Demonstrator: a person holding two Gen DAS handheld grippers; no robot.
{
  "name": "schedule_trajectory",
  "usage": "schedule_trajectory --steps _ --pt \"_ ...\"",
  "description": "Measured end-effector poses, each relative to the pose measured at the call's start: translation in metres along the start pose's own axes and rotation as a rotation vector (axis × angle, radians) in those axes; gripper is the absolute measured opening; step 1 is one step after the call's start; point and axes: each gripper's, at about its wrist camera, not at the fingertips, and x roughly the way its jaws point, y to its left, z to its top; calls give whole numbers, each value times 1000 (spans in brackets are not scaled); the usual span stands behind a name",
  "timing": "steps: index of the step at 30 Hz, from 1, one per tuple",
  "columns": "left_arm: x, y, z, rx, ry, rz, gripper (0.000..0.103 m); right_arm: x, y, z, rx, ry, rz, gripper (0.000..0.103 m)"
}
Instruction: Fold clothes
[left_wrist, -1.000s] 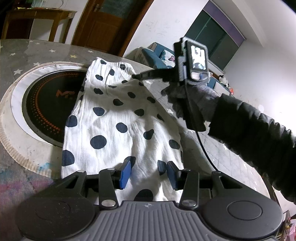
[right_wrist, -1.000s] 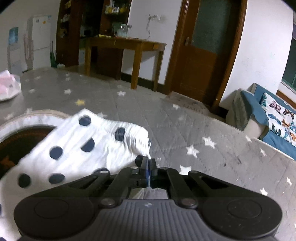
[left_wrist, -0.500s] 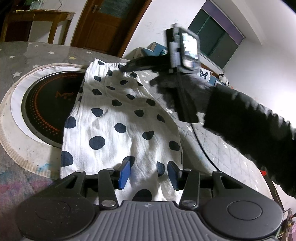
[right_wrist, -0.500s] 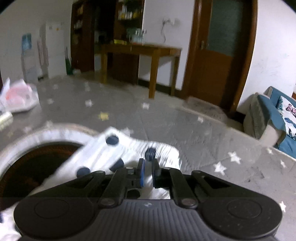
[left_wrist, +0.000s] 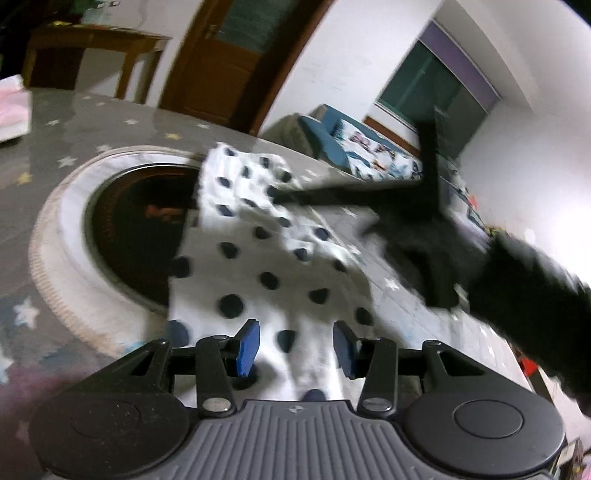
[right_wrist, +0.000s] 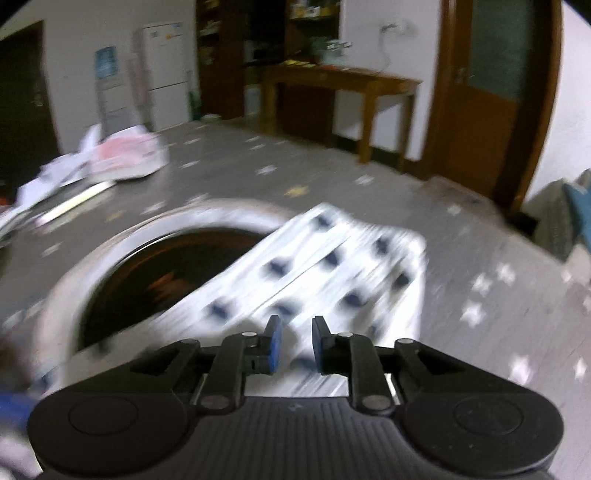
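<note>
We find the polka-dot garment (left_wrist: 266, 266) lying on the star-patterned counter (left_wrist: 110, 122), with one long edge draped over the round black insert (left_wrist: 136, 229) set into the counter surface. Its far end is rumpled and raised along the right-hand edge — we judge a fold has been started there but not laid down flat. The near portion remains a single spread layer, so we judge most of the folding is left to do. The left claw (left_wrist: 295, 345) sits spread wide above the near hem, its blue pads (left_wrist: 248, 345) on either side of the cloth and holding nothing. The right claw (right_wrist: 295, 345) is parted by a moderate gap over the far end of the garment; we see no cloth pinched between its pads. Both views are motion-blurred — we cannot tell whether the far corner rests on the counter or hangs slightly above it. A pile of loose white items (right_wrist: 110, 158) lies well apart.
</note>
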Motion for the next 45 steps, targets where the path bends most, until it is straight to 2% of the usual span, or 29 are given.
schedule_trajectory --steps 6,10,13,17,20,23,25,27,32,34,37,40,42,45 --pt "-10 5 -7 16 -11 22 40 -48 48 -44 -51 3 117 18" --pt "-8 8 -15 45 3 59 30 -67 60 -70 -75 7 82 20" --pt "-11 12 -18 62 4 88 28 -79 63 -86 -98 18 23 23" --pt "-26 7 -19 77 -20 92 28 -98 67 -87 -99 -18 9 25" --pt "-35 0 -23 91 -31 68 28 -111 84 -84 -82 -74 71 27" --pt "-35 -4 -30 111 -20 72 28 -114 99 -85 -58 -95 163 27" --pt "-36 -3 -34 122 -19 89 28 -109 111 -91 -72 -81 188 27" --pt "-38 -2 -39 133 -17 105 28 -106 116 -98 -87 -55 193 27" --pt "-46 1 -44 130 -19 128 28 -114 119 -115 -128 -19 128 27" --pt "-54 -1 -44 127 -33 127 28 -124 120 -113 -114 -40 134 27" --pt "-63 -3 -47 113 -41 126 31 -137 129 -113 -109 -76 175 27" --pt "-70 -1 -53 75 -33 154 46 -134 142 -120 -134 -55 204 28" --pt "-78 1 -57 40 -33 159 49 -129 148 -128 -161 -29 180 28" --pt "-89 6 -66 -22 -20 142 51 -137 147 -130 -139 -45 175 28"
